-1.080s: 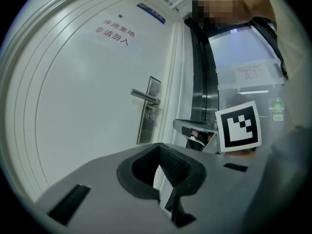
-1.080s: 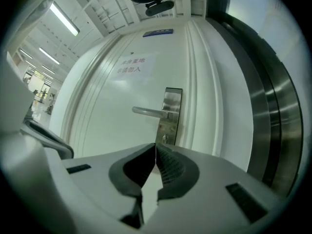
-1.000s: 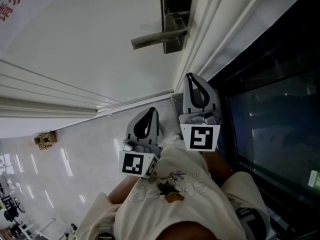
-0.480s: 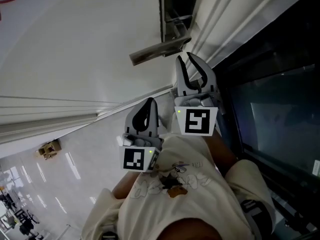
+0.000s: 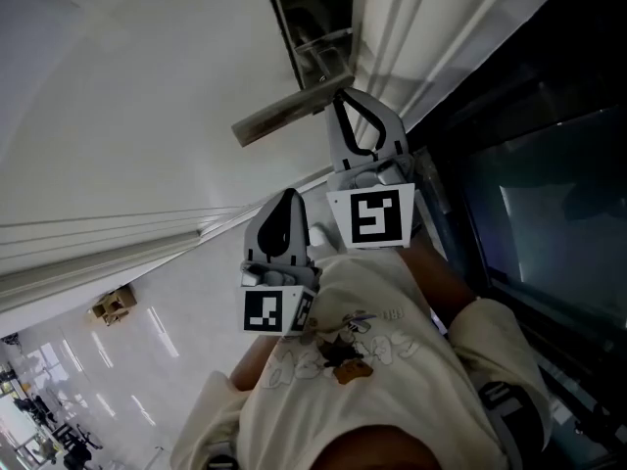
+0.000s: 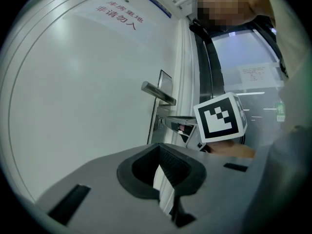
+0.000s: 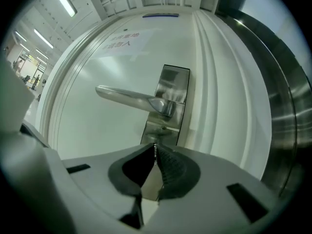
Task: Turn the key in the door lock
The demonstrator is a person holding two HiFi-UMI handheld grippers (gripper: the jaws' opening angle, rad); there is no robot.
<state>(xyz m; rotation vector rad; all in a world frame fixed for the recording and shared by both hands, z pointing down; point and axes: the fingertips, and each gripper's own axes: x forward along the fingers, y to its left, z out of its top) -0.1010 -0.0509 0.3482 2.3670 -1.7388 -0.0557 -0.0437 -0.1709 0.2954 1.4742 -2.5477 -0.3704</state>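
A steel lever handle (image 5: 289,111) sticks out of a lock plate (image 7: 171,89) on the white door (image 5: 147,86). My right gripper (image 5: 343,98) is level just under the handle, with its tips at the lock. In the right gripper view its jaws (image 7: 155,146) are closing, and the tips pinch a thin metal sliver, the key, at the plate's lower part. The left gripper view shows the right gripper (image 6: 168,121) reaching the keyhole area. My left gripper (image 5: 289,199) hangs back lower left, its tips (image 6: 158,149) together and holding nothing.
A dark glass panel (image 5: 529,184) runs along the right of the door frame mouldings (image 5: 392,37). A paper sign with red characters (image 6: 119,13) is on the door. A small cardboard box (image 5: 116,304) lies on the glossy floor at the far left.
Both grippers have moved toward the door. The right one went from beside the frame to just under the handle at the lock plate.
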